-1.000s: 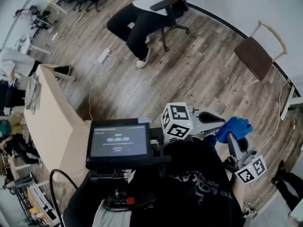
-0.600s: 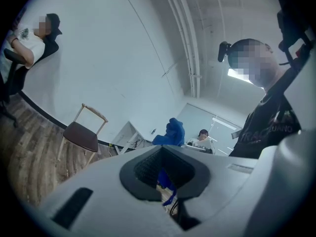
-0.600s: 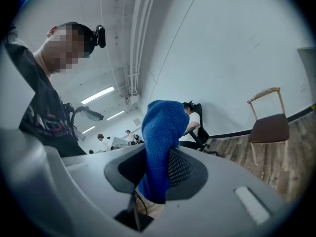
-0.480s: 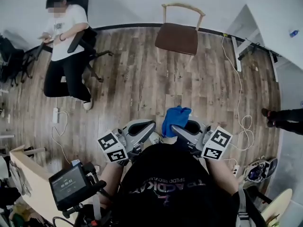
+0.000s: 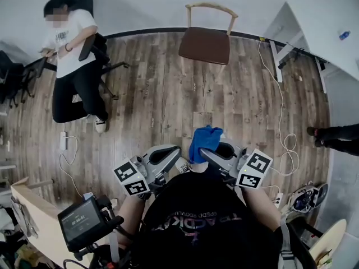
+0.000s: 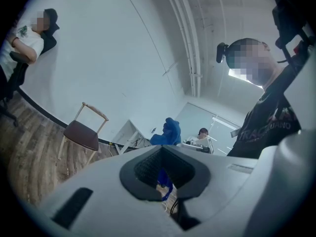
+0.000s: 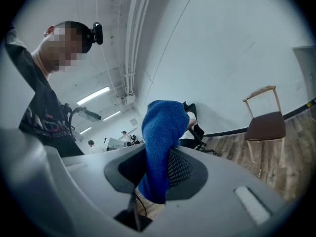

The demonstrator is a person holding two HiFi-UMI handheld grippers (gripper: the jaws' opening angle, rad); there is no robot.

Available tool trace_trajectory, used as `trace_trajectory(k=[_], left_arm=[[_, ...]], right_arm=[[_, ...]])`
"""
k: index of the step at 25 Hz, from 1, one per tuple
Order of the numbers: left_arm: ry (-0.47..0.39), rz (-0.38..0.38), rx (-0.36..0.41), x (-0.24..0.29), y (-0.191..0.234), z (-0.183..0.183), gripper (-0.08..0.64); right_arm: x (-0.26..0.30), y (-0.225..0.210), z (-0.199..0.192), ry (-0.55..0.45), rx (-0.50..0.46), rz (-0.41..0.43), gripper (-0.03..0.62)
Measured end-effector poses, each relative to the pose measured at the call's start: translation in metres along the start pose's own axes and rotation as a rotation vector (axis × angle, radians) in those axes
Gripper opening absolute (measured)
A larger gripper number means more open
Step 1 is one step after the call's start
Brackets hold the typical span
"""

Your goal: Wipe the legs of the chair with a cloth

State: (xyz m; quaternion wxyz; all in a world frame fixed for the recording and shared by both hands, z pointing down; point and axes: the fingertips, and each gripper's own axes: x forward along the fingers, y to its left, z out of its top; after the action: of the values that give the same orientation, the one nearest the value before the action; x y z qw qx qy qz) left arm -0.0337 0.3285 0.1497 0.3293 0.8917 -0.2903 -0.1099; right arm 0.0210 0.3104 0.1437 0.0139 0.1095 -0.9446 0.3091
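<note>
A wooden chair [image 5: 205,38] with a brown seat and pale legs stands against the far wall, well away from both grippers; it also shows in the left gripper view [image 6: 81,135] and the right gripper view [image 7: 265,125]. A blue cloth [image 5: 205,142] sticks up from my right gripper [image 5: 210,153], held close to my body. In the right gripper view the cloth [image 7: 160,142] is pinched between the jaws of that gripper [image 7: 158,169]. My left gripper [image 5: 168,156] is beside it, jaws together with nothing in them [image 6: 163,169], and the cloth [image 6: 167,132] shows just beyond.
A person sits in a black office chair [image 5: 70,49] at the far left. A white desk frame [image 5: 291,43] stands at the far right, with white cables [image 5: 283,144] on the wooden floor. A small screen [image 5: 84,220] is at lower left, and shoes [image 5: 305,198] lie at lower right.
The head view has swung round: the chair went from the upper right to the top centre. Both grippers now sit side by side in front of me, the cloth still in the right one.
</note>
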Motion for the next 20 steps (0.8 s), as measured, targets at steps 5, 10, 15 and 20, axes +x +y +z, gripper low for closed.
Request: trace_trajectory(k=[5, 10, 15, 20], left_arm=[[0.004, 0.002, -0.013, -0.002, 0.0, -0.005, -0.002], [0.028, -0.009, -0.023, -0.002, -0.003, -0.014, -0.002], [0.06, -0.025, -0.033, 0.0, -0.008, -0.024, -0.002], [0.043, -0.025, -0.022, 0.008, -0.006, -0.015, -0.002]], right_arm=[[-0.001, 0.0, -0.003, 0.005, 0.008, -0.007, 0.095], [-0.008, 0.003, -0.005, 0.0, 0.009, -0.027, 0.095], [-0.021, 0.006, -0.006, -0.001, 0.015, -0.06, 0.095], [-0.029, -0.003, 0.005, -0.014, 0.013, -0.081, 0.095]])
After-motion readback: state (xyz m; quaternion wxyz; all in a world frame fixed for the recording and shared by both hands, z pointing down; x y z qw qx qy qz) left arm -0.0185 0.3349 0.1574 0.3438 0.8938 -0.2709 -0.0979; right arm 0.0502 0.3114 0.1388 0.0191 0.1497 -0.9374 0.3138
